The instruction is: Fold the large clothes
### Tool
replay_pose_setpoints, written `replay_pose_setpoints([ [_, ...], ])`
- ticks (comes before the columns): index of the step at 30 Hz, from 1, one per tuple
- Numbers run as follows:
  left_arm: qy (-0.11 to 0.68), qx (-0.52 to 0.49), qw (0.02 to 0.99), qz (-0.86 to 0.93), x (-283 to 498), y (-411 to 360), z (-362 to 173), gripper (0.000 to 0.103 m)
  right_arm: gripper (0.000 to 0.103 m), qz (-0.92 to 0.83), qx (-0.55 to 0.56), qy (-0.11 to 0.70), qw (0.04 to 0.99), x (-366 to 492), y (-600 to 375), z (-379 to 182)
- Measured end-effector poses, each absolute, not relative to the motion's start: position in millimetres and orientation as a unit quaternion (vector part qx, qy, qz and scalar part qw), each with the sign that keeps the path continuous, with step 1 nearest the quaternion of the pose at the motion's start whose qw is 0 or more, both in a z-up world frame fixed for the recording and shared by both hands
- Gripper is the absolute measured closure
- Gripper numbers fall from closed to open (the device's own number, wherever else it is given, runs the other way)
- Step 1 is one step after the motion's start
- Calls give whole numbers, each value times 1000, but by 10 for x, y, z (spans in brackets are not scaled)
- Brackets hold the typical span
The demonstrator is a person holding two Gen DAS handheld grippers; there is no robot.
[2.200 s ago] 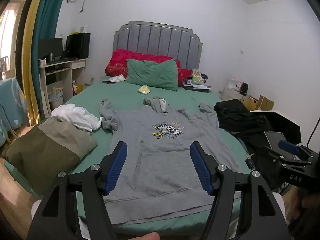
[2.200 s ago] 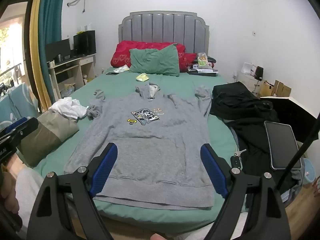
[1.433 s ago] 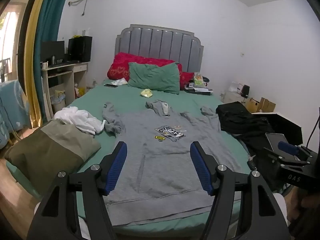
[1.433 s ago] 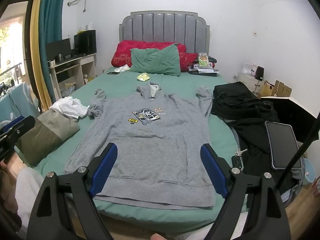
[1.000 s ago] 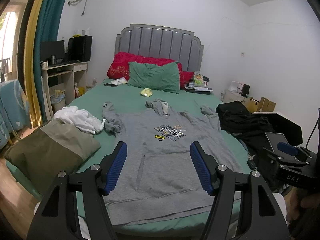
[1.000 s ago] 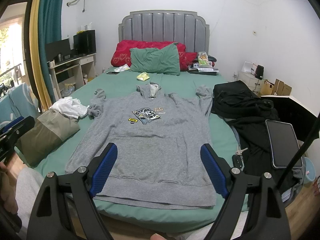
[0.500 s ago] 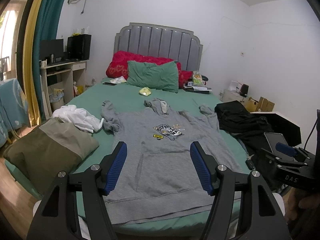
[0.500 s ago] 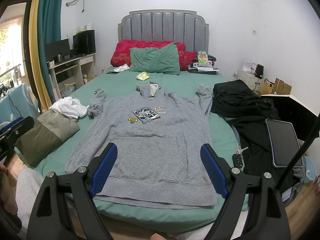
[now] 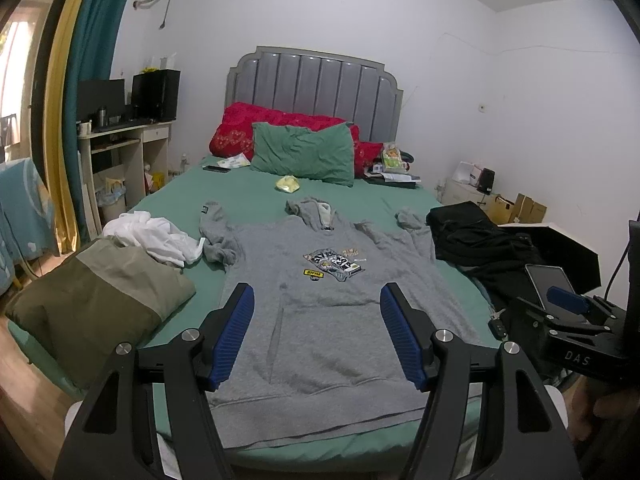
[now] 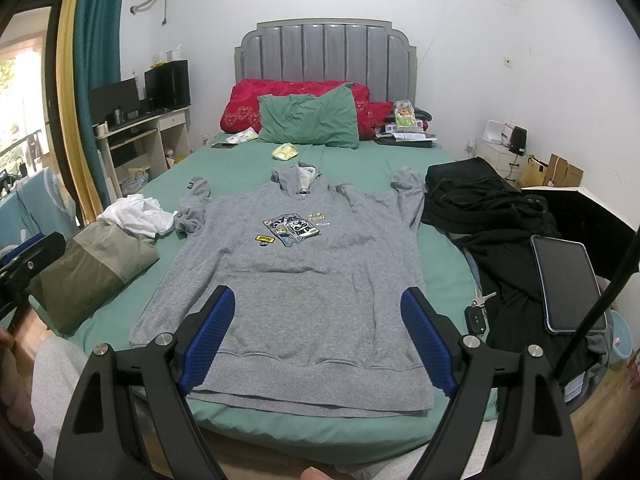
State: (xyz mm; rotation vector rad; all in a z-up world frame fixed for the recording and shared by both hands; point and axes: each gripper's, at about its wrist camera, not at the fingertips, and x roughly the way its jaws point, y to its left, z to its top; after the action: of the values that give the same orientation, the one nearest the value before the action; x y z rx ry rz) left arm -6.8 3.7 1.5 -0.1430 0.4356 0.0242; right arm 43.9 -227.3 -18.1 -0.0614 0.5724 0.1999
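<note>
A grey hoodie (image 9: pixel 320 312) with patches on the chest lies flat, front up, on the green bed (image 9: pixel 248 196), hem towards me; it also shows in the right wrist view (image 10: pixel 296 280). Its sleeves are bunched near the shoulders. My left gripper (image 9: pixel 316 336) is open and empty, held above the hem. My right gripper (image 10: pixel 318 340) is open and empty, also above the hem. Neither touches the cloth. The right gripper's body shows at the right edge of the left wrist view (image 9: pixel 568 332).
A folded olive garment (image 9: pixel 96 304) and a white garment (image 9: pixel 156 236) lie to the left. Black clothes (image 10: pixel 492 208), a tablet (image 10: pixel 568 280) and keys (image 10: pixel 476 312) lie to the right. Pillows (image 10: pixel 308 120) and small items are by the headboard. A desk (image 10: pixel 136 136) stands at left.
Both grippers have stayed open and nearly still above the hem, with only a slight drift of the views. The hoodie has not moved.
</note>
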Motion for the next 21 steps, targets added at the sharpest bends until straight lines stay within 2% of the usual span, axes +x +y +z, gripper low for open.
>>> replay_pose_setpoints([
  [21, 213, -66, 975, 16, -94, -2, 107, 34, 18, 99, -29, 282, 954, 454, -2290, -185],
])
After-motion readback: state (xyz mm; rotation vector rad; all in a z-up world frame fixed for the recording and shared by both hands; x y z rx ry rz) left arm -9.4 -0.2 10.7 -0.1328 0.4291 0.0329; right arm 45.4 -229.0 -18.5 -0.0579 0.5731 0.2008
